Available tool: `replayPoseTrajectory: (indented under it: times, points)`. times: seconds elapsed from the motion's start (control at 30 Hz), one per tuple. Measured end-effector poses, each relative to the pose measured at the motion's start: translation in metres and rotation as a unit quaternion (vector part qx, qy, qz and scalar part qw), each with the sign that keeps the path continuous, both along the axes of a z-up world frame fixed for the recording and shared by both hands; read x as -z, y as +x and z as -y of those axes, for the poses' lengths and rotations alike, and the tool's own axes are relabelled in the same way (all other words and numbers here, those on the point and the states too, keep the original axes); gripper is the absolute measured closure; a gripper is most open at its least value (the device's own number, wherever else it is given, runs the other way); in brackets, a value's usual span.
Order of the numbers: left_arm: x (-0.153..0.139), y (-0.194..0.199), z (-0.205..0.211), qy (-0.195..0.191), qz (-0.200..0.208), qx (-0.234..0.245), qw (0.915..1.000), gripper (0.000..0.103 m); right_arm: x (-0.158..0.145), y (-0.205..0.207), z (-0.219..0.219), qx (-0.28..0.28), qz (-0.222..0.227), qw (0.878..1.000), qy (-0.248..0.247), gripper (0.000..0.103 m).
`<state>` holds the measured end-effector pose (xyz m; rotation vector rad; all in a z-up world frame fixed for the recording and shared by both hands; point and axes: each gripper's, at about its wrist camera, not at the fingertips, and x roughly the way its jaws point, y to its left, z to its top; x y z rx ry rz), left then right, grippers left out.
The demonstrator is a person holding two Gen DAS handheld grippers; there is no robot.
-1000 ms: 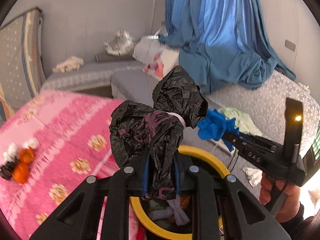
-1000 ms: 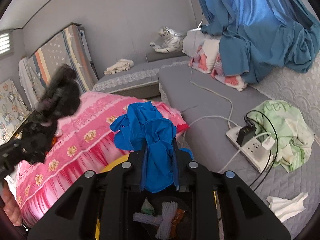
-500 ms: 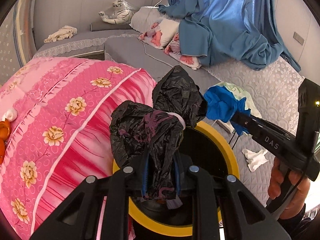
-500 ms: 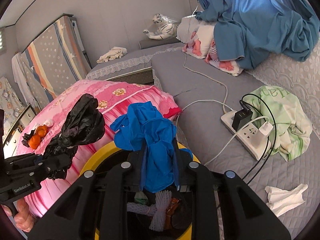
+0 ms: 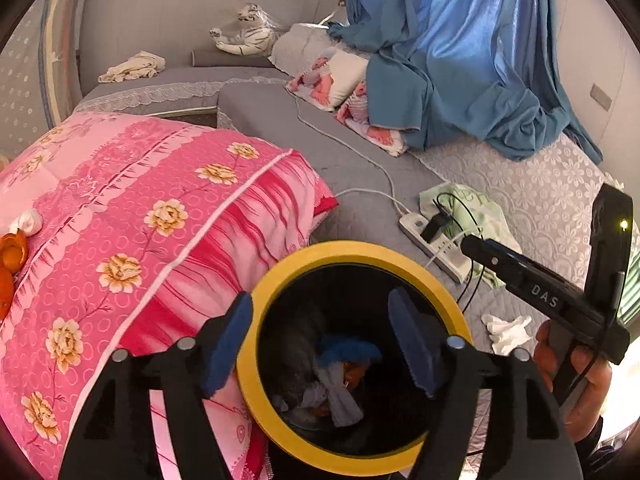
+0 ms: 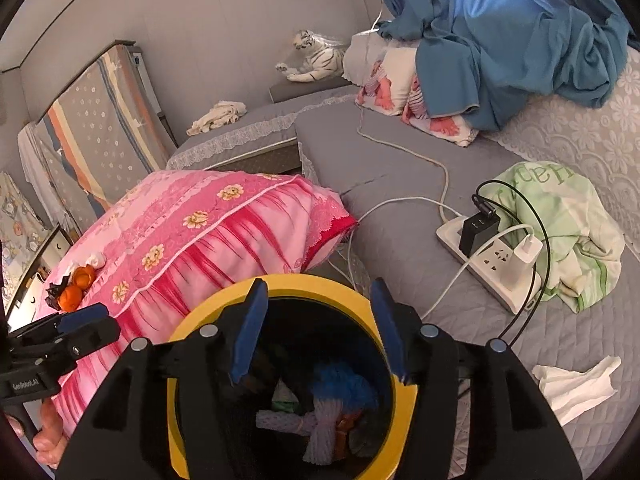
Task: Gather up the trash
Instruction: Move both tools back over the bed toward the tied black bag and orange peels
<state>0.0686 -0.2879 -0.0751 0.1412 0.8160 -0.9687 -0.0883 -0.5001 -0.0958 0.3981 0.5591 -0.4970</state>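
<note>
Left wrist view: my left gripper (image 5: 326, 330) is over the yellow-rimmed bin (image 5: 280, 276), jaws opening, nothing between the blue pads (image 5: 228, 336). Down in the bin lies a blue crumpled piece (image 5: 348, 350) among grey rags, and a dark blurred shape beside it that I can't make out. My right gripper (image 5: 472, 245) pokes in from the right over the power strip (image 5: 430, 244), and a white tissue (image 5: 506, 330) sits on the grey bedcover (image 5: 360, 168) near the bin. Orange peels (image 5: 12, 246) lie on the pink flowered quilt (image 5: 140, 220). Right wrist view: my right gripper (image 6: 320, 326) also hangs above the bin (image 6: 192, 324), jaws opening and empty, the blue piece (image 6: 344, 384) below them inside. The tissue (image 6: 576, 384) lies at right, the peels (image 6: 76, 280) on the quilt (image 6: 224, 232), and my left gripper (image 6: 98, 316) enters at left.
</note>
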Motion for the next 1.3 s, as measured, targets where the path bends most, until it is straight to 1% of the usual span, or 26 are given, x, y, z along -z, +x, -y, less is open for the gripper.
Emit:
replayPoseTrajectory:
  times: [0.2, 0.23, 0.3, 0.37, 0.53, 0.67, 0.77, 0.9, 1.07, 1.2, 1.3]
  points:
    - [-0.013, 0.005, -0.016, -0.014, 0.029, -0.022, 0.9992, 0.022, -0.008, 0.001, -0.004, -0.010, 0.022, 1.000, -0.002, 0.050]
    - [-0.015, 0.006, -0.019, -0.016, 0.033, -0.026, 0.9990, 0.019, -0.010, 0.002, -0.006, -0.013, 0.027, 1.000, -0.003, 0.049]
    - [-0.021, 0.008, -0.027, -0.020, 0.049, -0.036, 0.9980, 0.018, -0.013, 0.005, -0.011, -0.024, 0.036, 0.999, -0.003, 0.045]
    - [-0.026, 0.010, -0.034, -0.022, 0.061, -0.046, 0.9968, 0.014, -0.017, 0.011, -0.018, -0.039, 0.042, 0.998, -0.005, 0.043]
    - [-0.036, 0.025, -0.060, -0.023, 0.083, -0.082, 0.9929, 0.010, -0.028, 0.030, -0.036, -0.075, 0.055, 0.996, -0.012, 0.035]
    - [-0.040, 0.042, -0.087, -0.023, 0.092, -0.115, 0.9888, 0.008, -0.036, 0.051, -0.055, -0.106, 0.063, 0.992, -0.016, 0.029]
    - [-0.041, 0.058, -0.111, -0.018, 0.100, -0.144, 0.9843, 0.008, -0.040, 0.069, -0.069, -0.130, 0.062, 0.989, -0.017, 0.028]
    - [-0.039, 0.079, -0.141, -0.008, 0.099, -0.182, 0.9783, 0.008, -0.044, 0.096, -0.092, -0.166, 0.062, 0.984, -0.015, 0.025]
    - [-0.033, 0.107, -0.187, 0.004, 0.097, -0.232, 0.9677, 0.008, -0.048, 0.132, -0.121, -0.208, 0.056, 0.976, -0.026, 0.025]
    - [-0.027, 0.125, -0.220, 0.015, 0.094, -0.268, 0.9587, 0.008, -0.050, 0.168, -0.147, -0.248, 0.045, 0.967, -0.041, 0.025]
    - [-0.020, 0.137, -0.243, 0.028, 0.090, -0.290, 0.9522, 0.008, -0.046, 0.198, -0.175, -0.286, 0.031, 0.957, -0.049, 0.025]
